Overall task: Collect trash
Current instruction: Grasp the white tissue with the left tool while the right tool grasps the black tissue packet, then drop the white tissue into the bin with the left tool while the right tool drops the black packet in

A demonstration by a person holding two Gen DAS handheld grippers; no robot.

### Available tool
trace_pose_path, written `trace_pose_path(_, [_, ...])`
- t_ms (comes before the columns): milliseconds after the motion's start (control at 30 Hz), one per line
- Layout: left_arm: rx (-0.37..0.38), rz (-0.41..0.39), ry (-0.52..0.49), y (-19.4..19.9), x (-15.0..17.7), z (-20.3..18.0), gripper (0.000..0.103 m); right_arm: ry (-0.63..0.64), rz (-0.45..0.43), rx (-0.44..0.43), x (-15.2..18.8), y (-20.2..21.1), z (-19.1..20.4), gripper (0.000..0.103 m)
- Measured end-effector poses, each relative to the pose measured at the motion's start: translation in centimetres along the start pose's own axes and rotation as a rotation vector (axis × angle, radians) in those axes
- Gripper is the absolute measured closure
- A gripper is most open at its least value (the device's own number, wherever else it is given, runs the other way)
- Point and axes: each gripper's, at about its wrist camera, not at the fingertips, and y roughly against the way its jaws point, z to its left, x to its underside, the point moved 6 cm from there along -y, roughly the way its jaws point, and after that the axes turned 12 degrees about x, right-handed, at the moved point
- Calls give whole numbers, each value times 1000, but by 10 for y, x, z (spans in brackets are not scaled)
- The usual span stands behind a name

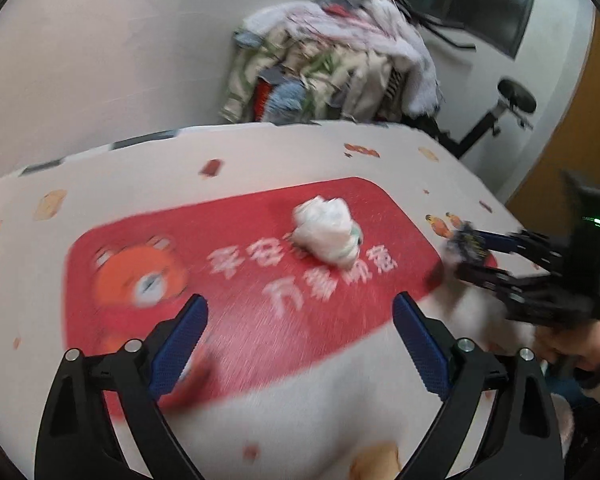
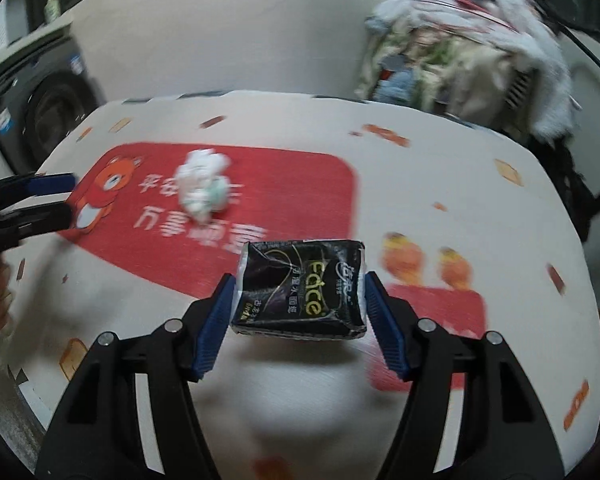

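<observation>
A table [image 2: 440, 184] carries everything, covered by a pale cloth [image 2: 300, 120] printed with small orange and brown motifs. A large red panel [image 2: 292, 184] with rounded corners fills the cloth's centre, bearing white characters and an orange cartoon bear [image 2: 112, 184] at its 9 o'clock end in the right wrist view. A crumpled white wad of paper [image 2: 202, 186] lies directly on the red panel, at about 10 o'clock from the view's centre; in the left wrist view it [image 1: 327, 232] sits near 12 o'clock

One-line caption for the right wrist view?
Right gripper clamps a black tissue pack above the table; crumpled white paper remains.
</observation>
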Motion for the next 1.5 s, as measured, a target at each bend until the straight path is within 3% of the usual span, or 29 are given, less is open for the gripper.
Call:
trace_pose_path(100, [1,8,51,-31,-22,3,23,-60,14,8,11,3,-26,38])
trace_pose_path(267, [27,19,187,-67,-38,15,25,-101,8,13,22,14,-45,38])
trace_pose_path(333, [31,47,267,-81,-37,24,33,-104,5,10,25,17,-45,38])
trace_pose_path(400, [61,42,298,-85,-36,26,54,-101,2,13,26,18,-45,38])
trace_pose_path(500, [84,78,252,-83,-32,15,55,-100,-6,7,27,22,-40,38])
trace_pose_path(667, [94,116,161,-58,-8,-1,55,-95,-13,-12,29,33,-30,38])
trace_pose_path(1000, [98,105,80,23,58,-34,55,-68,-52,-60,37,75,10,38])
trace_pose_path(1333, [58,93,-22,102,133,-71,55,-55,-48,-152,76,118,68,38])
trace_pose_path(1500, [84,96,-21,125,169,-88,55,-48,-48,-179,94,139,89,38])
